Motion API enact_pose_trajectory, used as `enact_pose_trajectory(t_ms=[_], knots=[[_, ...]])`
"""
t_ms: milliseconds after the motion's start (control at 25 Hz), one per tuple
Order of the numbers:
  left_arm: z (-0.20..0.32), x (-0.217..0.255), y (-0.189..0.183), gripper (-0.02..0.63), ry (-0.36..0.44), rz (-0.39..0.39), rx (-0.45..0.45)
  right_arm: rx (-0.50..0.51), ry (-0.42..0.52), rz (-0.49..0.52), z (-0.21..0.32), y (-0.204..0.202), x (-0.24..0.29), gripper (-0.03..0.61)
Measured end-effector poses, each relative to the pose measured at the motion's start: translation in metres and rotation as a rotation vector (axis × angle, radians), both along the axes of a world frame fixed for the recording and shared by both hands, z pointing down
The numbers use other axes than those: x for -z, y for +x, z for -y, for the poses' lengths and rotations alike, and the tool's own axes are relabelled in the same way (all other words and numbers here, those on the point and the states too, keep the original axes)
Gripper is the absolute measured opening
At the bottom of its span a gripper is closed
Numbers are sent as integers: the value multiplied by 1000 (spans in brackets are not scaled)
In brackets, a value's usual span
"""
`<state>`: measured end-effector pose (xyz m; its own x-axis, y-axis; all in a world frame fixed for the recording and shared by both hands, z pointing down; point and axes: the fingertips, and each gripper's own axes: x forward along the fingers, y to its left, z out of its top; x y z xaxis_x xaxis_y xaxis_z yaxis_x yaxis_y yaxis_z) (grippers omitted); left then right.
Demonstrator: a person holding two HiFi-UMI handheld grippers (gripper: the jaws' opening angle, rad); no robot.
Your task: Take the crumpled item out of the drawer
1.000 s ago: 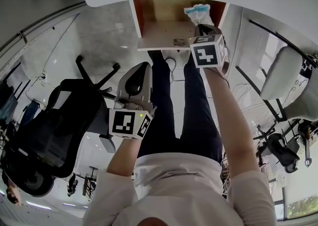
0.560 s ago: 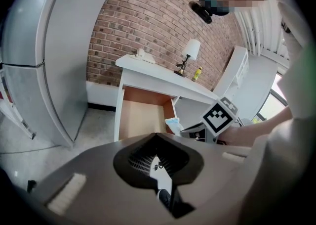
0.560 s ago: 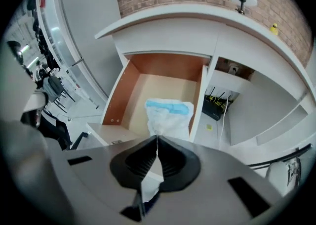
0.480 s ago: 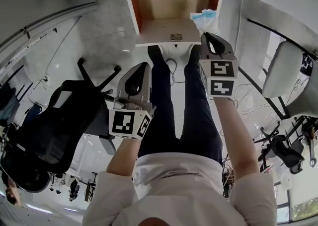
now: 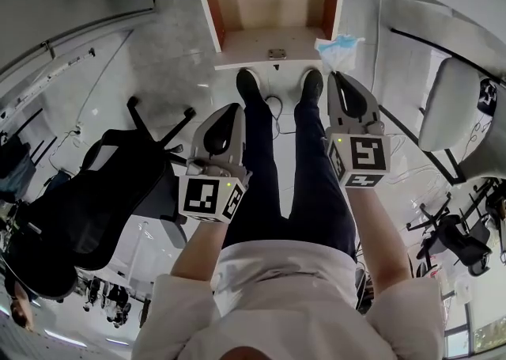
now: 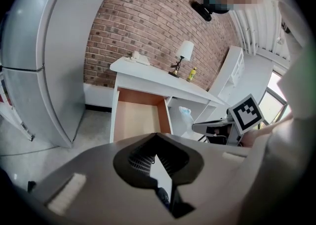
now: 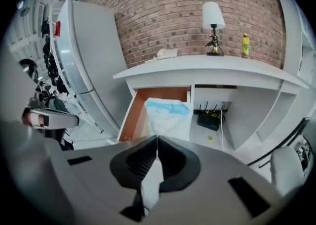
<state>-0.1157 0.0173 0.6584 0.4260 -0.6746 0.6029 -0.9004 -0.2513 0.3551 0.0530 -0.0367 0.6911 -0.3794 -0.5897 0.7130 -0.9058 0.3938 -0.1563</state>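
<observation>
White-and-blue plastic: a crumpled bag (image 7: 168,115) hung straight ahead of my right gripper (image 7: 157,139), pinched in its clenched jaws — clear of the open drawer (image 5: 269,2), just off its right front corner. My left gripper (image 6: 157,137) sat farther back, jaws closed on nothing.

drawer (image 5: 269,2): interior is brown wood-grain board, matt; front panel white and smooth, with a small metal fitting (image 5: 276,55). crumpled item (image 7: 168,115): thin white and blue sheet, creased and soft-looking; cloth or plastic film cannot be told. right gripper (image 7: 157,137) and left gripper (image 6: 157,135): grey moulded plastic shells, matt; pads (image 7: 139,162) black and ribbed. desk (image 7: 207,66): white, smooth, low sheen. far wall (image 7: 168,11): rough red brick. floor (image 5: 166,50): grey, mottled, polished. chair (image 5: 87,208) at left: black, matt.
</observation>
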Motion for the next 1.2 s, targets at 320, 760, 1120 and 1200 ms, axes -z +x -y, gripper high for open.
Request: enact_pose_trajectory(t_ms=[320,760,1120,1200], knots=[[12,52,14,9,71,15,-53,-15,67,37,-8,4,61,14],[16,175,14,9,201,8,-12,-25,183,67,-4,6,195,14],[32,272,10,9,336,-2,17,-35,300,98,6,11,301,14],[45,297,9,9,376,-29,22,-49,327,107,14,15,323,14]])
